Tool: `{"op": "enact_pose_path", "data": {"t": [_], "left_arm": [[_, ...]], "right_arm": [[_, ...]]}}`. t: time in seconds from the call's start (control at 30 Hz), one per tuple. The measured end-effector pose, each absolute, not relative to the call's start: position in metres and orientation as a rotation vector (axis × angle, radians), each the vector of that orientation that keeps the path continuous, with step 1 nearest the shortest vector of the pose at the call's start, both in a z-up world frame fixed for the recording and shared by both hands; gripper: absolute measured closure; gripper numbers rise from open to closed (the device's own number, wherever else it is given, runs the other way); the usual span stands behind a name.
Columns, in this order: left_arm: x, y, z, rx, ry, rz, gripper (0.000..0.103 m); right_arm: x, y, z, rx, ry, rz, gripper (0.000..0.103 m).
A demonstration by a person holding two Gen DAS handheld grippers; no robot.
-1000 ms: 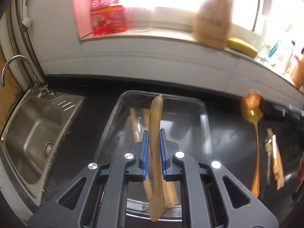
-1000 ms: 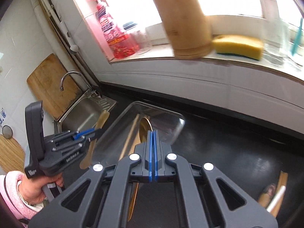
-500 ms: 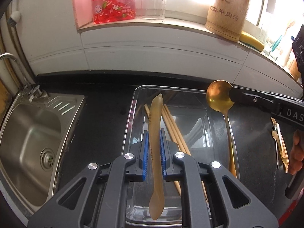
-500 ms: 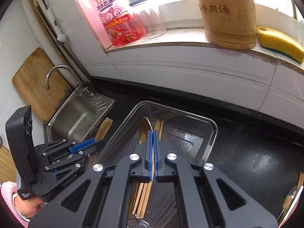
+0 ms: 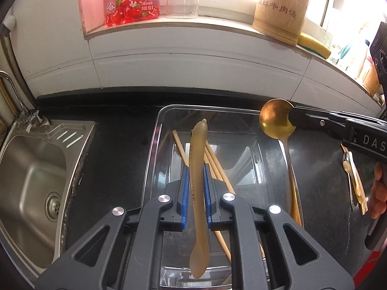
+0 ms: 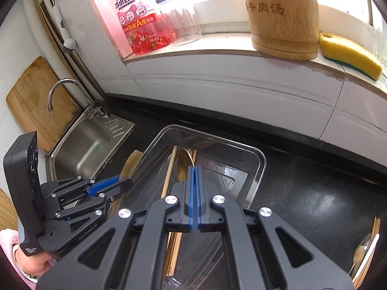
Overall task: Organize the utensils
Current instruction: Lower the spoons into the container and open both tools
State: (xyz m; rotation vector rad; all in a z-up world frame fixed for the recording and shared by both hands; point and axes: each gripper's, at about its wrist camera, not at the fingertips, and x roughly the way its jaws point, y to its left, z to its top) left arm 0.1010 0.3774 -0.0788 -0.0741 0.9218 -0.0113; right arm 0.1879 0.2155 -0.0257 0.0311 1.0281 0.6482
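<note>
My left gripper is shut on a translucent tan spoon, held lengthwise above a clear plastic tray. Wooden chopsticks lie in the tray. My right gripper reaches in from the right, shut on a gold spoon at the bowl, its handle hanging over the tray's right rim. In the right wrist view the right gripper has its blue pads together, the gold spoon showing just beyond them above the tray. The left gripper with the tan spoon is at the tray's left side.
A steel sink with a faucet lies left of the tray. More utensils rest on the black counter at the right. On the sill stand a bamboo holder, a red detergent bottle, a jar and a sponge.
Both grippers have swung in over the tray. The gold spoon has come from the right to the tray's right rim. Over the last half second nothing has shifted.
</note>
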Motion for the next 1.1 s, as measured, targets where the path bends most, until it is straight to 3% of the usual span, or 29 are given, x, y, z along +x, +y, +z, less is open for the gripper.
{"op": "enact_pose_path", "data": {"t": [1.1], "left_arm": [[0.095,0.379,-0.07,-0.049,0.917,0.082,0.092]], "right_arm": [[0.183,0.206,-0.021,0.026,1.022,0.64,0.101]]}}
